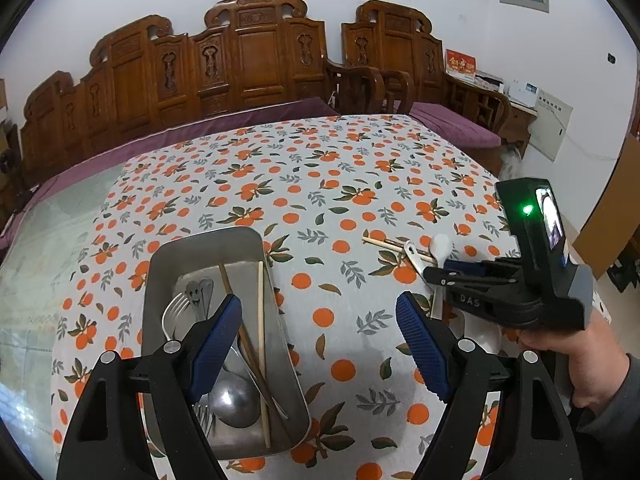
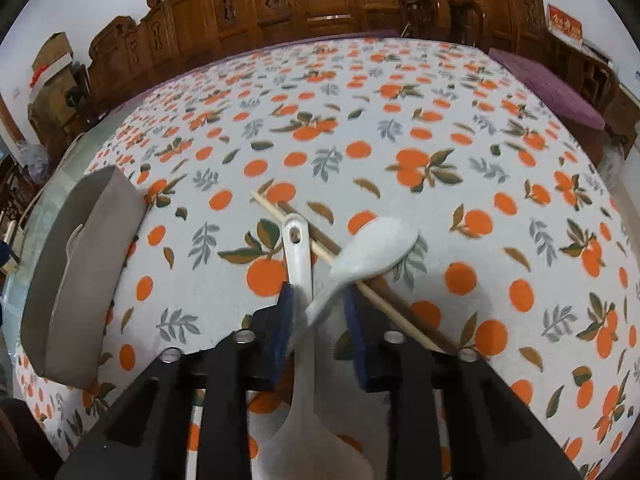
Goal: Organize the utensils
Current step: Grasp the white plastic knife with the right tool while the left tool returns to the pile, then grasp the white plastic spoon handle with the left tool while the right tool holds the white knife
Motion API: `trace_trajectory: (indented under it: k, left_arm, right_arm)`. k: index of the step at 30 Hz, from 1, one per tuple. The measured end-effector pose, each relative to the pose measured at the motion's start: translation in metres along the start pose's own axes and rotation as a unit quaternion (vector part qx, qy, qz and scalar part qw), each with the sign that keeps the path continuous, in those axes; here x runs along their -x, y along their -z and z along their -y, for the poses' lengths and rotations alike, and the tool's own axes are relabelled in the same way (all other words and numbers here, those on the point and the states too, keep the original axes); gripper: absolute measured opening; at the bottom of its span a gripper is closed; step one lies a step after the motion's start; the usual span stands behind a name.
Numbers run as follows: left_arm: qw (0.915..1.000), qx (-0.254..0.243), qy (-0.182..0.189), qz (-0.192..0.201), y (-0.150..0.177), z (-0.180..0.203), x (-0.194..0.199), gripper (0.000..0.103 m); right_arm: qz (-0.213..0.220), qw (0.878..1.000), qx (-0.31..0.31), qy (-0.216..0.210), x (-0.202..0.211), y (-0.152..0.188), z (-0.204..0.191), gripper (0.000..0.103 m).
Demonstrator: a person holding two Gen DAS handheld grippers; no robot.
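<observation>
While between the right claw [image 2: 318, 312] pads, white spoon [image 2: 372, 246], rice paddle [image 2: 298, 248].

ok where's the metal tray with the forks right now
In the left wrist view the metal tray sits on the orange-print tablecloth, low and left of centre under the left gripper. In the right wrist view it stands at the far left edge.

A rectangular stainless-steel tray [image 1: 276, 280] is sitting under the left jaws, holding a shiny metal ladle [image 1: 234, 402], a silver fork [image 1: 174, 314] and two pale wooden chopsticks [image 1: 261, 320]. Between the right jaws, a white ceramic soup spoon [image 2: 372, 250] and a white plastic rice paddle [image 2: 298, 256] are lying across another bamboo chopstick pair [image 2: 280, 214].
</observation>
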State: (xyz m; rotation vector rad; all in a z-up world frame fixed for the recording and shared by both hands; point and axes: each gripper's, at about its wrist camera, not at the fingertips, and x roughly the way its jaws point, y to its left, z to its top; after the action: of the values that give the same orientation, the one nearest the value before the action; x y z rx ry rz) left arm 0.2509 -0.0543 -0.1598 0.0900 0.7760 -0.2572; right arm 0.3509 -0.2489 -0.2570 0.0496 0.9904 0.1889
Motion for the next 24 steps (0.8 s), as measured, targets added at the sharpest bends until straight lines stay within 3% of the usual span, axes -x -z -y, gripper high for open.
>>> trace_trajectory:
  k: [5,15,19,24]
  left_arm:
    - [1.0000,-0.004,-0.001,-0.001,0.003,0.002,-0.003,0.076]
    - [0.9999,-0.012,0.002,-0.002,0.005,0.011,-0.004,0.076]
    - [0.9999,-0.016,0.003,0.000,0.006,0.020,-0.005,0.076]
    - [0.9998,-0.018,0.003,-0.007,0.009,0.033,-0.011,0.076]
  right_arm:
    - [0.000,1.000,-0.018,-0.022,0.002,-0.001,0.006,0.005]
    - [0.039,0.994,-0.049,-0.088,0.030,-0.009,0.020,0.004]
    - [0.061,0.995,-0.038,-0.075,0.049,-0.011,0.030,0.004]
    - [0.073,0.997,-0.009,-0.018,0.062,-0.007,0.056,0.004]
